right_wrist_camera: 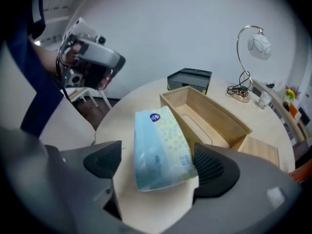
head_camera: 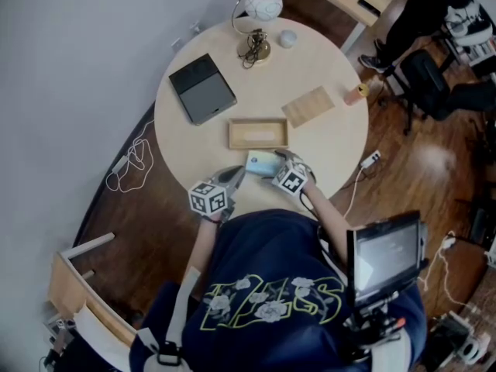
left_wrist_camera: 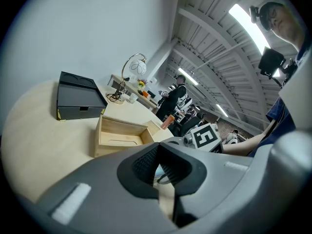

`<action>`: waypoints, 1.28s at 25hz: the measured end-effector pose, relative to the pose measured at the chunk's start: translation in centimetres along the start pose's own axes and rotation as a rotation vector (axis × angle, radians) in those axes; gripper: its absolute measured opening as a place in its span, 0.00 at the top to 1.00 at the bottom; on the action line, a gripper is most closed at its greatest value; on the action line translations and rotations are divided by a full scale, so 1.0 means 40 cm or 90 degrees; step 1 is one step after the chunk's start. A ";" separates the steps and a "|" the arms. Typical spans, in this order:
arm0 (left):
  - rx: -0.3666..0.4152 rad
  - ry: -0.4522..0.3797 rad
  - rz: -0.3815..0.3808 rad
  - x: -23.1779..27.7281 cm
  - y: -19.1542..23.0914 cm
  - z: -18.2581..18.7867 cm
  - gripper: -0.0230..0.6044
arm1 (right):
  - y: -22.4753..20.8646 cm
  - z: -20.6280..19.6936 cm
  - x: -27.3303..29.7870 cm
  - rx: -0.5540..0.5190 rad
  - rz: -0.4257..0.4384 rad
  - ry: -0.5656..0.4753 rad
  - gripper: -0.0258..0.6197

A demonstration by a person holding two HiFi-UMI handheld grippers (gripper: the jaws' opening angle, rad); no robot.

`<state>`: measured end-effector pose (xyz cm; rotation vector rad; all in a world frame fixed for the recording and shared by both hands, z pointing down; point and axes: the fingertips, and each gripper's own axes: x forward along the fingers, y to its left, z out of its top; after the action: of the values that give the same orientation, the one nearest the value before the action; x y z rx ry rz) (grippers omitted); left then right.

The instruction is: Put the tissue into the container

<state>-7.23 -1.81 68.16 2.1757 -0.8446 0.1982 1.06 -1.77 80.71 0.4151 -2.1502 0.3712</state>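
**At the near edge of the bench: tissue pack lying loose between the right tool's pads**

Near me on the round bench [head_camera: 182,149], the tissue pack [head_camera: 262,162] lies flat on the wood, just on the near side of the wooden box [head_camera: 230,134] and not inside it. From the right gripper view I see the pack [right_wrist_camera: 161,150] as a soft pale-blue packet with a small dotted print and a round blue mark at its far end. It sits between the pads of the right tool [right_wrist_camera: 160,164]. That tool is released: its jaws stand wide, the left pad is well clear of the pack, and the right pad is just beside the pack's edge without squeezing it. The head view shows the right tool [head_camera: 269,163] reaching in from the right.

My left tool [head_camera: 235,177] comes in from the left, its tip close to the pack's left end. Looking along the left tool [left_wrist_camera: 158,150], I see it clenched, the pad tips meeting and nothing gripped.

The wooden box [right_wrist_camera: 214,111] is open on top, long side facing me, with an oval slot outline on its floor. Beyond it to the left sits a black case [head_camera: 201,88]. A wooden board [head_camera: 308,105] lies to the far right of the box. A lamp [head_camera: 260,10] with a round globe stands at the far edge.
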 end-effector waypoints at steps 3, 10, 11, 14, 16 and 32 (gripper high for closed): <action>0.001 -0.002 0.002 -0.003 -0.002 0.002 0.95 | -0.022 -0.029 0.026 -0.025 -0.039 0.028 0.42; -0.002 -0.015 0.012 -0.032 0.006 0.007 0.96 | -0.031 0.146 -0.108 -0.086 0.046 -0.007 0.47; -0.004 -0.018 0.014 -0.035 0.008 0.008 0.95 | -0.044 0.200 -0.142 -0.093 0.053 -0.030 0.47; -0.006 -0.021 0.019 -0.038 0.014 0.008 0.96 | -0.113 0.334 -0.201 -0.115 0.031 -0.071 0.46; -0.004 -0.020 0.020 -0.039 0.013 0.007 0.95 | -0.171 0.362 -0.178 -0.119 0.000 -0.066 0.46; -0.010 -0.030 0.044 -0.099 0.019 0.004 0.96 | -0.221 0.334 -0.117 0.065 0.037 -0.167 0.17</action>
<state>-10.76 -0.28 66.98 2.1454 -0.9457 0.1737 -2.27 -14.42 70.37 0.4824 -2.4084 0.4839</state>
